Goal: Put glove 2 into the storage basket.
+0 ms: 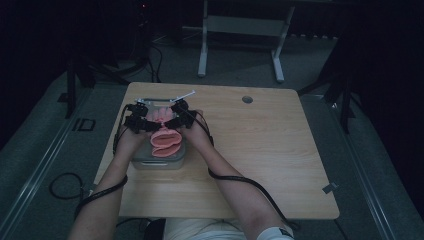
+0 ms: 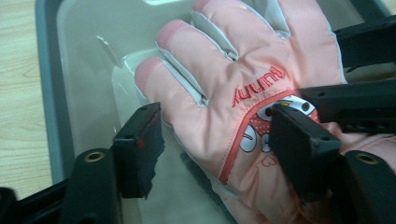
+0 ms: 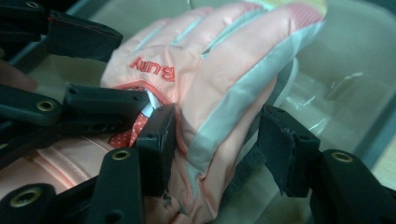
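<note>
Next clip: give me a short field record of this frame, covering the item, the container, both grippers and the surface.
item: pink glove with grey trim and red lettering, lying palm-down, fingers spread
container: clear plastic bin with grey rim; the glove lies in it
left gripper: jaws apart, astride the glove's little-finger edge, one pad on the printed patch
right gripper: jaws apart, astride the glove's grey-trimmed side edge
grip: neither pair of pads visibly presses the glove
surface: light wooden table

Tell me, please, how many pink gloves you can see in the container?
1: a pink glove lies in the clear container, fingers toward its far end. Another beneath it may be hidden.
</note>
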Demonstrator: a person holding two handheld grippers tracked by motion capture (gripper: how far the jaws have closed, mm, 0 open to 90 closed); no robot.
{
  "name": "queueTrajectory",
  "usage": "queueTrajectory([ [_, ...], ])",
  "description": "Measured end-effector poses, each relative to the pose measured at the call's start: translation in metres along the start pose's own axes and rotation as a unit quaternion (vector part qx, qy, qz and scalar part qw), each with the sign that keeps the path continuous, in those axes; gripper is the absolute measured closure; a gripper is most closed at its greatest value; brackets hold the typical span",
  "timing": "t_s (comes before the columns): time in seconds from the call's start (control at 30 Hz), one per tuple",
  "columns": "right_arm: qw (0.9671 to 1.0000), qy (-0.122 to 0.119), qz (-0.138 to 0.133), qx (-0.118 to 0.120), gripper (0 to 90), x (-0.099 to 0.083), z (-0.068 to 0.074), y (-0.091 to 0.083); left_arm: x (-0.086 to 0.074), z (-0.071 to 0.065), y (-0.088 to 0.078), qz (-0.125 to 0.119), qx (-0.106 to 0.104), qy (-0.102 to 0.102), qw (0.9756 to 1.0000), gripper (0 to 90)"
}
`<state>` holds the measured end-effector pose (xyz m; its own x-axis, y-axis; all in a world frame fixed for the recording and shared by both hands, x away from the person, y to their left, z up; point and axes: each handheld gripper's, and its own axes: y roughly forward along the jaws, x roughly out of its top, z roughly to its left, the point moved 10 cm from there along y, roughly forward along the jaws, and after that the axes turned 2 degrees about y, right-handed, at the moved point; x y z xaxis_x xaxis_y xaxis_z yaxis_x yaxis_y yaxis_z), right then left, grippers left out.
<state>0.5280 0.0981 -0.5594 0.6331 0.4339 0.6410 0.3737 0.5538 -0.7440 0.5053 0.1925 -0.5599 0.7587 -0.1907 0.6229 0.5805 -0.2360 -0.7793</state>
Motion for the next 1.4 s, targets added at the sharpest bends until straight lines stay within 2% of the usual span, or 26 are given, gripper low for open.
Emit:
queueTrajectory([
  [0.13,0.9999,-0.008,-0.010,-0.001,47.2,0.004,-0.001,-0.011,0.004,-0.002,-0.005,-0.013,-0.013,0.000,0.9998,32.4],
  [0.2,0.9998,-0.007,-0.017,0.006,46.9,0.007,0.000,-0.018,0.007,-0.001,-0.009,-0.025,-0.021,-0.010,0.9994,30.1],
  [0.27,0.9996,-0.008,-0.024,0.008,46.0,0.010,-0.001,-0.024,0.008,0.000,-0.011,-0.027,-0.029,-0.008,0.9992,27.9],
  [0.47,0.9992,-0.007,-0.035,0.016,45.7,0.014,-0.003,-0.038,0.013,0.001,-0.018,-0.038,-0.030,0.001,0.9988,23.7],
  [0.8,0.9985,-0.006,-0.045,0.028,45.0,0.014,-0.004,-0.049,0.025,-0.006,-0.031,-0.063,-0.041,0.020,0.9970,16.3],
  [0.93,0.9980,-0.010,-0.049,0.038,42.1,0.015,-0.003,-0.056,0.030,-0.011,-0.038,-0.087,-0.040,0.029,0.9950,13.7],
  [1.07,0.9974,-0.032,-0.049,0.043,35.8,0.012,-0.003,-0.061,0.034,-0.020,-0.048,-0.110,-0.043,0.042,0.9921,12.6],
  [1.17,0.9970,-0.041,-0.051,0.043,30.0,0.009,-0.005,-0.065,0.034,-0.028,-0.056,-0.122,-0.051,0.049,0.9900,12.7],
  [1.27,0.9962,-0.048,-0.055,0.048,25.8,0.006,-0.007,-0.070,0.034,-0.038,-0.065,-0.140,-0.057,0.048,0.9873,12.0],
  [1.3,0.9958,-0.054,-0.056,0.048,23.8,0.004,-0.008,-0.071,0.034,-0.042,-0.068,-0.144,-0.064,0.048,0.9862,11.7],
  [1.37,0.9953,-0.054,-0.059,0.054,21.1,0.002,-0.008,-0.073,0.032,-0.048,-0.070,-0.146,-0.071,0.048,0.9855,10.4],
  [1.4,0.9950,-0.054,-0.061,0.056,20.3,0.002,-0.008,-0.073,0.030,-0.051,-0.071,-0.144,-0.068,0.051,0.9860,8.2],
])
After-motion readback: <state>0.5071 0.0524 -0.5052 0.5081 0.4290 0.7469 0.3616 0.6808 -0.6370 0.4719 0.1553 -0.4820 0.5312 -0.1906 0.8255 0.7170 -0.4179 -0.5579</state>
